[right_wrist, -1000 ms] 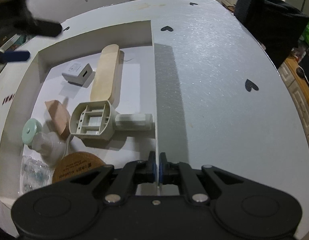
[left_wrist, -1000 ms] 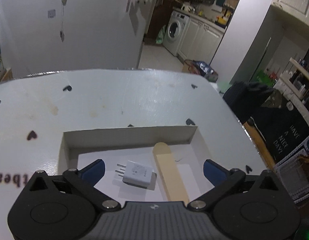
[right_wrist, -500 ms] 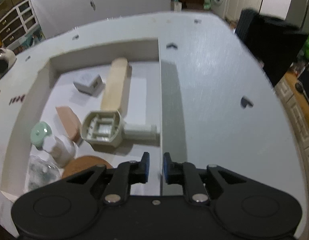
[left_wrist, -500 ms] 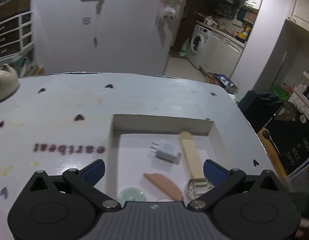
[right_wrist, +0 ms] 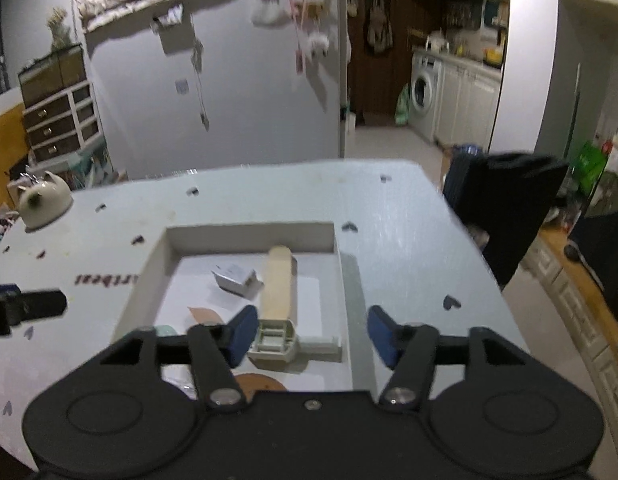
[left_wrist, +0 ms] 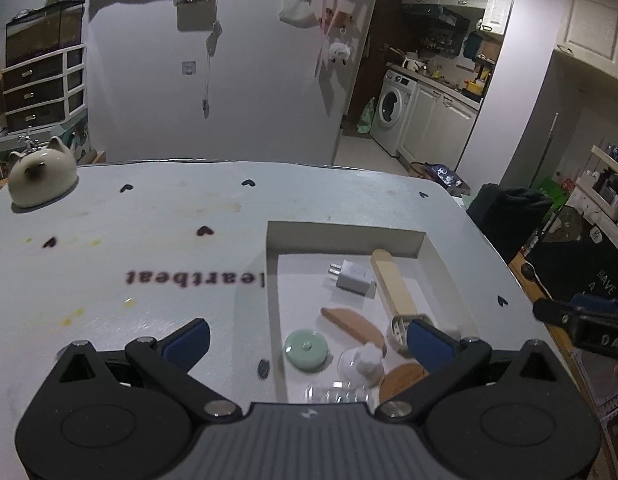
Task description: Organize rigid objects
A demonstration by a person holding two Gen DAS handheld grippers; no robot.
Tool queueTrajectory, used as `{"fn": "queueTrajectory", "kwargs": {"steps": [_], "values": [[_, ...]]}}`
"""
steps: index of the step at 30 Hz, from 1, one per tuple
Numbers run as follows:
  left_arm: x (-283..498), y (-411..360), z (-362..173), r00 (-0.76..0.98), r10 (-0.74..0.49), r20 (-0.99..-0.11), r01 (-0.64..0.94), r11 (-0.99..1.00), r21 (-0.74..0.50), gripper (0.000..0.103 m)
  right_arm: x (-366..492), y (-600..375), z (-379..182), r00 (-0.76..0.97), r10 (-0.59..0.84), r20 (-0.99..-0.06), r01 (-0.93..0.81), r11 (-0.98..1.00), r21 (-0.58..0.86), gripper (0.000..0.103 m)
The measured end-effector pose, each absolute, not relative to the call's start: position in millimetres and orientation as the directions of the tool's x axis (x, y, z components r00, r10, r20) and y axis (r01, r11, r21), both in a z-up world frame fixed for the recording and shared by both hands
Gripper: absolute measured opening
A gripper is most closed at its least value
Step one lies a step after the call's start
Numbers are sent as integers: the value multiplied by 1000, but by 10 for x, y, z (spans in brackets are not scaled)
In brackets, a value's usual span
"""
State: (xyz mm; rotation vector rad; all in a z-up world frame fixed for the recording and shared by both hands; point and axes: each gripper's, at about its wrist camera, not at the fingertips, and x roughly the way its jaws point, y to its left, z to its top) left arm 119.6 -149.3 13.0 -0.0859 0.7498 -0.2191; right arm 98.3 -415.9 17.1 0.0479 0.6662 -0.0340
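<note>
Left wrist view first: the left tool (left_wrist: 307, 340) hangs with its jaws spread wide and nothing between them, above the near left corner of the shallow white tray (left_wrist: 271, 276). Farther left, the surface (left_wrist: 149, 220) lies bare apart from a cat-shaped ceramic pot (left_wrist: 41, 176) near its far left edge, so there is ample room to move on that side.

Inside the tray lie the rigid objects, left to right: a mint-green round lid (left_wrist: 307, 349), a white plug adapter (left_wrist: 353, 278), a brown curved piece (left_wrist: 353, 322), a pale wooden stick (left_wrist: 393, 285) and, at its near end, a grey plastic frame (right_wrist: 273, 340). A cork coaster (left_wrist: 403, 378) and some clear plastic pieces sit at the near wall.

Right wrist view: the right tool (right_wrist: 307, 334) is likewise wide open and empty, raised over the tray's right wall (right_wrist: 347, 300). Nothing loose remains outside the tray, so the sorting looks finished or nearly so; any next move would likely be a withdrawal. To the right, the surface's edge is close, with a dark chair beyond, so less room there.
</note>
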Motion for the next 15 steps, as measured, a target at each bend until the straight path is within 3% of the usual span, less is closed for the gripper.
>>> {"fn": "queueTrajectory", "kwargs": {"steps": [2,9,15], "values": [[1069,-1412,137,716,-227,-660,169,974,-151,103,826,-4065,219,802,-30,-596,48,999,14,79],[666,-1218,144,726,-212,-654,169,977,-128,103,373,-3844,256,825,-57,-563,64,998,-7,86],[368,-1169,119,732,-202,-650,178,979,-104,103,62,-3683,215,832,-74,-550,65,997,-35,98]]}}
